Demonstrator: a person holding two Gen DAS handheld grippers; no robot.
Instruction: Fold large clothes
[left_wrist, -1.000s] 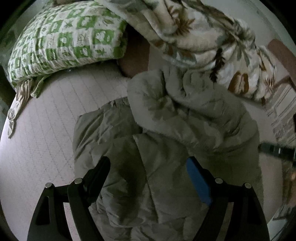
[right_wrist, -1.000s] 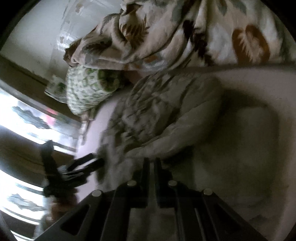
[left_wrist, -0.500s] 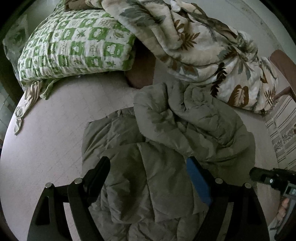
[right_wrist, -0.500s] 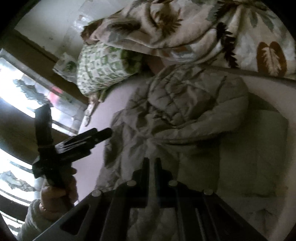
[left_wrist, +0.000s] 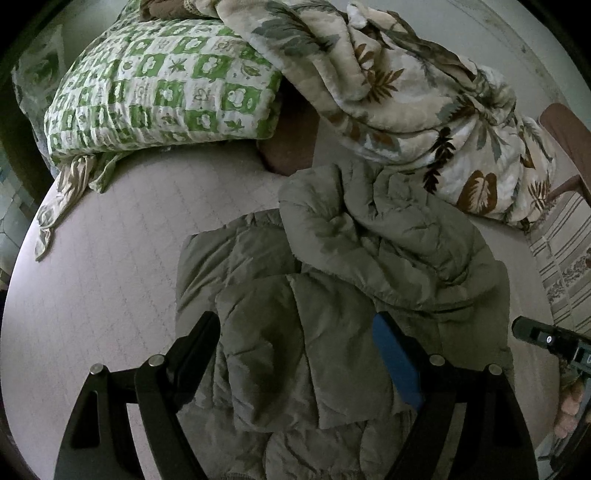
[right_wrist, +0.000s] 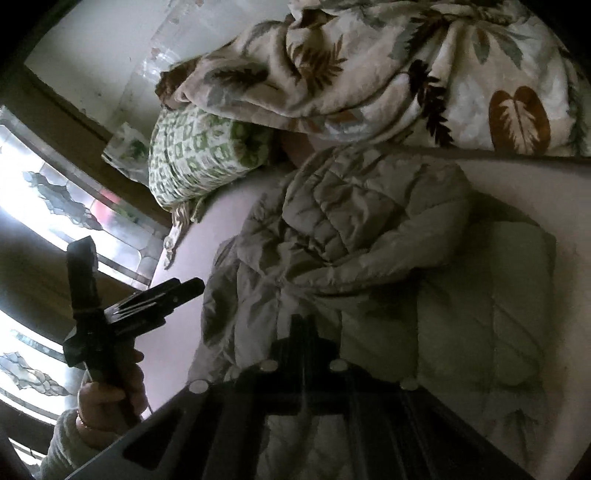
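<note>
An olive-grey quilted puffer jacket (left_wrist: 351, 277) lies crumpled on the pale bed sheet (left_wrist: 103, 258), its upper part bunched toward the blanket. My left gripper (left_wrist: 295, 321) hovers open above the jacket's near part, fingers wide apart and nothing between them. In the right wrist view the jacket (right_wrist: 332, 240) fills the middle, and the left gripper (right_wrist: 184, 288) shows at the left, held by a hand. My right gripper (right_wrist: 303, 321) is shut, fingers together above the jacket's lower edge, holding nothing. Its tip (left_wrist: 532, 334) enters the left wrist view at the right edge, clear of the jacket.
A green-and-white patterned pillow (left_wrist: 159, 96) lies at the bed's head. A leaf-print blanket (left_wrist: 406, 85) is heaped behind the jacket, touching it. A striped cloth (left_wrist: 565, 251) and a brown chair (left_wrist: 565, 129) are at the right. A bright window (right_wrist: 55, 206) is left of the bed.
Both cameras have lifted back from the jacket, so more bed and pillow show. The right gripper's narrow slit has shut. The left gripper and its hand have come fully into the right view.
</note>
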